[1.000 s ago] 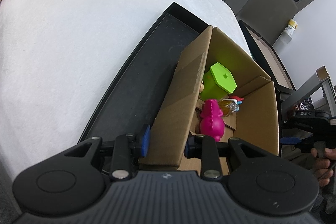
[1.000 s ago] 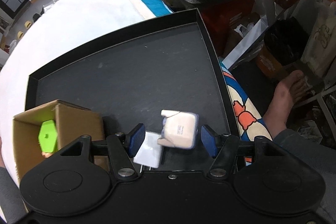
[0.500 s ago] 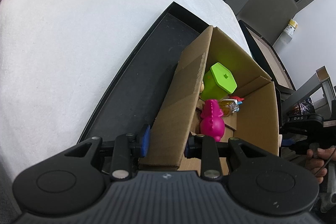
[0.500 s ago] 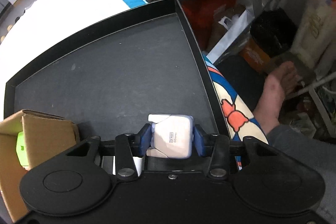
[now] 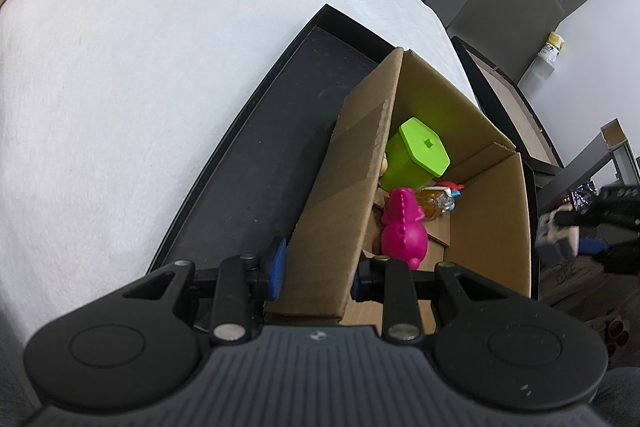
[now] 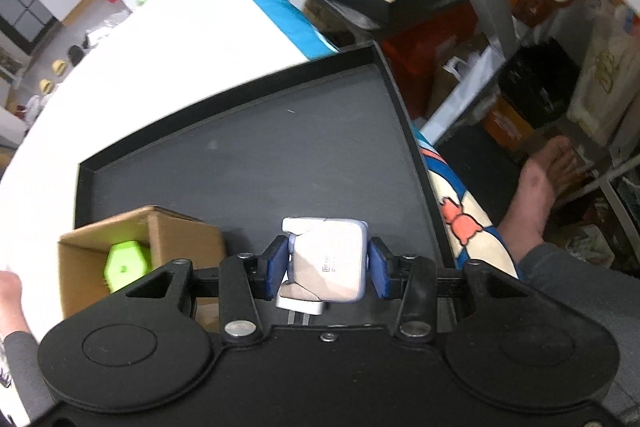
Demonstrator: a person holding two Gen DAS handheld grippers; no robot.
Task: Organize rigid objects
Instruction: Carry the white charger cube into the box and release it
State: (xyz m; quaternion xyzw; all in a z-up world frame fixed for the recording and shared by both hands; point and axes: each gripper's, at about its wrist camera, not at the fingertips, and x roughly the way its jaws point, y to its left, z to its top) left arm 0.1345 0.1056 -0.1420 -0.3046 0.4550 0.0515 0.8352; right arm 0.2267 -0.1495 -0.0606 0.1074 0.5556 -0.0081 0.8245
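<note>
Brown cardboard box (image 5: 332, 187) holds a lime-green hexagonal container (image 5: 420, 153) and a magenta toy figure (image 5: 402, 227); tray (image 6: 248, 155) is matt black with dark grey floor; charger block (image 6: 332, 259) is cream-white; gripper pads (image 6: 277, 265) are blue; bedsheet (image 5: 140, 67) is plain white

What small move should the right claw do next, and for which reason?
Probably carry the white charger left to above the open cardboard box and let go there. The right claw grips it above the black tray, and the left claw pinches the box wall, steadying it.
</note>
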